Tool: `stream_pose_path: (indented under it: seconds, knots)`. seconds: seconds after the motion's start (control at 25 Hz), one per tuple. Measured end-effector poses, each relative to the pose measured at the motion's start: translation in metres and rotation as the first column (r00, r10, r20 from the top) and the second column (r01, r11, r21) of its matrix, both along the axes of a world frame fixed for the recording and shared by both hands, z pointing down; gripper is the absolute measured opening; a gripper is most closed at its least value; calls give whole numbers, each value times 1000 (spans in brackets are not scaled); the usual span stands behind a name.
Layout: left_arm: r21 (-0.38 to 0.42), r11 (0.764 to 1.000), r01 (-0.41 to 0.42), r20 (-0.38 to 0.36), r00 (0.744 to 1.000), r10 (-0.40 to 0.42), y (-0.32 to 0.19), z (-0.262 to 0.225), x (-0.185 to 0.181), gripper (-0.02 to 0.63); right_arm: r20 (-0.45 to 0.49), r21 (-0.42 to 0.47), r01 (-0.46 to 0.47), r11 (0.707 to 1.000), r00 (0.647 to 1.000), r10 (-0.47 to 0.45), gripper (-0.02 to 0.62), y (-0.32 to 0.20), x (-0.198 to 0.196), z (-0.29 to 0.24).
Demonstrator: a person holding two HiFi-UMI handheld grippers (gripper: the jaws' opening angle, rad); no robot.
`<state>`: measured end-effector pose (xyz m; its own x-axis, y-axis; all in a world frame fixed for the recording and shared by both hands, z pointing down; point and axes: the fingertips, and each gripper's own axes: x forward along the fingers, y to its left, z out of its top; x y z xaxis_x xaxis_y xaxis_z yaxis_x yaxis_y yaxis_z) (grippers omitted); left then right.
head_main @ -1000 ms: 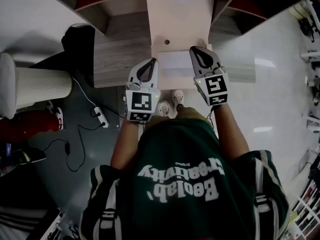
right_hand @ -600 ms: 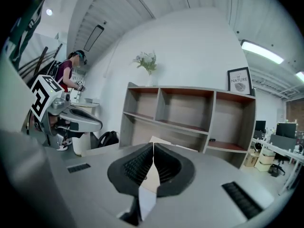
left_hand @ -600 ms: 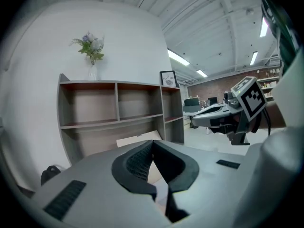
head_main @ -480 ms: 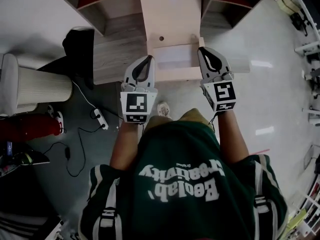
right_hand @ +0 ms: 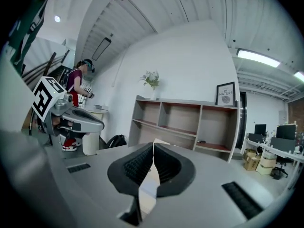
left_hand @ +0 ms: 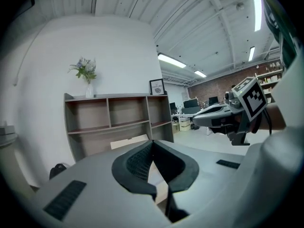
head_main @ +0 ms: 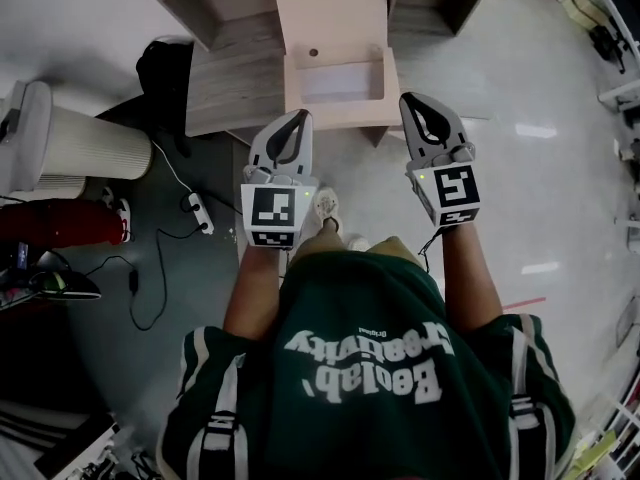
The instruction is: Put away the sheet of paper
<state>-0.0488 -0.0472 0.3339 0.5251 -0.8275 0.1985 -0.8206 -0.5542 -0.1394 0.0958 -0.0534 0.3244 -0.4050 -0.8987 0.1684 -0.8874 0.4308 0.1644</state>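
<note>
1. Head view is showing the grey shelf unit [head_main: 230,83] running across the top of the frame, against the white wall.
2. Facing it, the person in the green shirt [head_main: 365,368] is standing on the glossy floor, holding a gripper out in each hand.
3. Off to the left, a ribbed white bin [head_main: 95,148] is sitting well apart from everything else.
4. At the shelf unit's front, a pale wooden box [head_main: 330,13] is standing with its lid tilted back.
5. Just short of the box's left corner, the left gripper [head_main: 300,116] is hovering without touching it, its jaws pressing together tip to tip on nothing.
6. Over by the right corner, the right gripper [head_main: 412,98] is hanging clear too, jaws likewise closed and empty.
7. Inside the box, a white rectangle is lying flat, probably the sheet of paper [head_main: 340,81], though it is looking too small to be sure.
</note>
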Motion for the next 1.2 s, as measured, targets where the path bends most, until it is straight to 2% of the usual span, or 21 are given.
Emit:
stream_pose_path:
  seconds: [0.2, 0.4, 0.6, 0.84, 1.2]
  knots:
    - [-5, 1000, -1, -22, 1000, 1, 64, -1, 22, 18, 28, -12, 5, 1000, 1000, -4, 35, 64, 24, 5]
    - [-20, 1000, 11, -40, 999, -12, 103, -2, 24, 18, 49, -17, 5, 1000, 999, -4, 34, 97, 28, 8]
    - [-4, 1000, 18, -28, 999, -18, 112, -10, 20, 17, 63, -2, 9, 1000, 998, -9, 34, 105, 21, 2]
    - [-17, 1000, 16, -99, 995, -18, 116, -20, 12, 18, 77, -9, 13, 1000, 997, -13, 34, 111, 9, -3]
    - [-15, 998, 58, -94, 994, -59, 121, -20, 6, 18, 80, -8, 19, 1000, 997, -18, 34, 119, 8, -1]
